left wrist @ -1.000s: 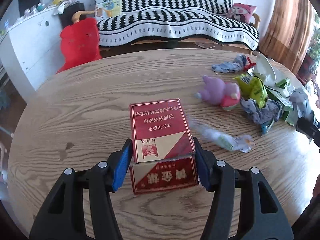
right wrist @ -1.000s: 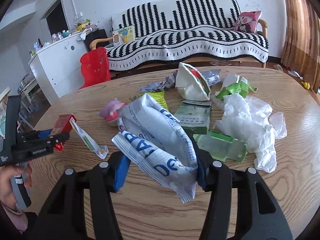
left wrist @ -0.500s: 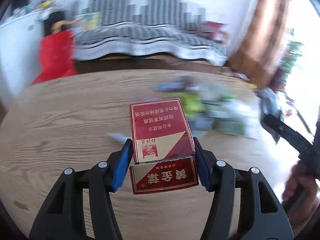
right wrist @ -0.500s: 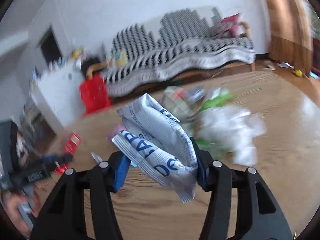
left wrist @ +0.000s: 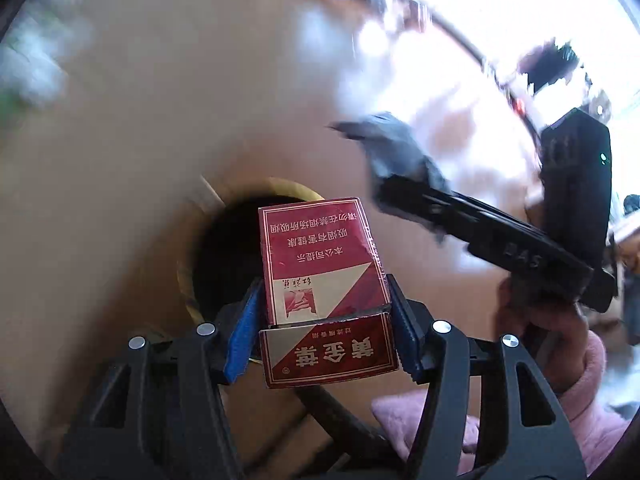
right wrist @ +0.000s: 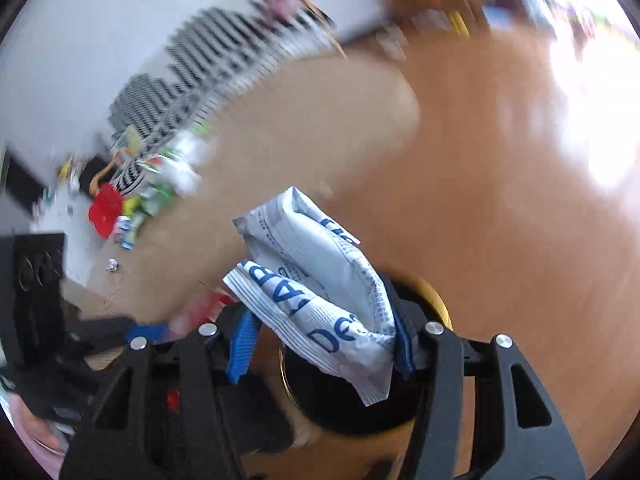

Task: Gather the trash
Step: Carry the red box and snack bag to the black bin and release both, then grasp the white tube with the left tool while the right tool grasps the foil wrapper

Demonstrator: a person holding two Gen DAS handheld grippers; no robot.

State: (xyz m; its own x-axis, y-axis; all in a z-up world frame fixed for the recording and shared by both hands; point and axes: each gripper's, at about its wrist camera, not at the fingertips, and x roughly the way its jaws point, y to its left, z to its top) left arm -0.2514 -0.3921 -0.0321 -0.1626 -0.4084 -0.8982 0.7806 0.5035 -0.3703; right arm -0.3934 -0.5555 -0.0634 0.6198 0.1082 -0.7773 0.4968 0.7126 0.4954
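My left gripper (left wrist: 324, 320) is squeezing a red cigarette box (left wrist: 320, 276) in the low middle of its view, with a dark round bin (left wrist: 228, 256) just behind the box. My right gripper (right wrist: 320, 344) is pinching a crumpled white and blue wrapper (right wrist: 320, 300) low in its view, over the same dark bin (right wrist: 360, 404). More trash (right wrist: 160, 188) lies blurry at the left.
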